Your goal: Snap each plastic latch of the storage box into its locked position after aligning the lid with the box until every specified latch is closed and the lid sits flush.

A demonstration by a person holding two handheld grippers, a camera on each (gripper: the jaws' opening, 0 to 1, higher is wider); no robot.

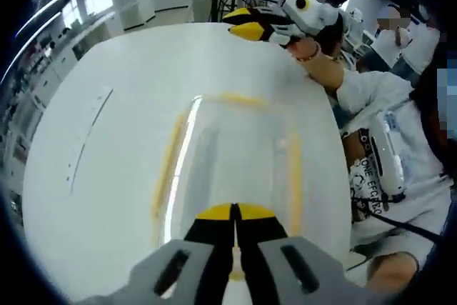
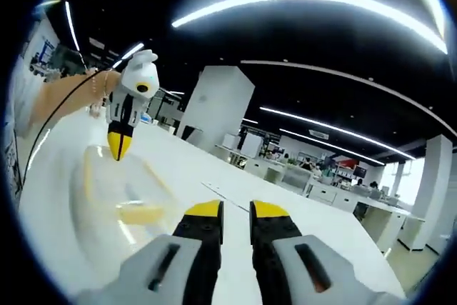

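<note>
The left gripper has its jaws pressed together, yellow tips resting on the near edge of the clear storage box on the white table. The right gripper hovers beyond the box, jaws slightly parted and empty.

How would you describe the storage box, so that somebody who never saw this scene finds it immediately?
Start from the large white table. On it lies the storage box, a clear plastic container with a see-through lid, directly ahead of the left gripper. Its yellow latches along the edges set it apart from the plain white surface around it.
</note>
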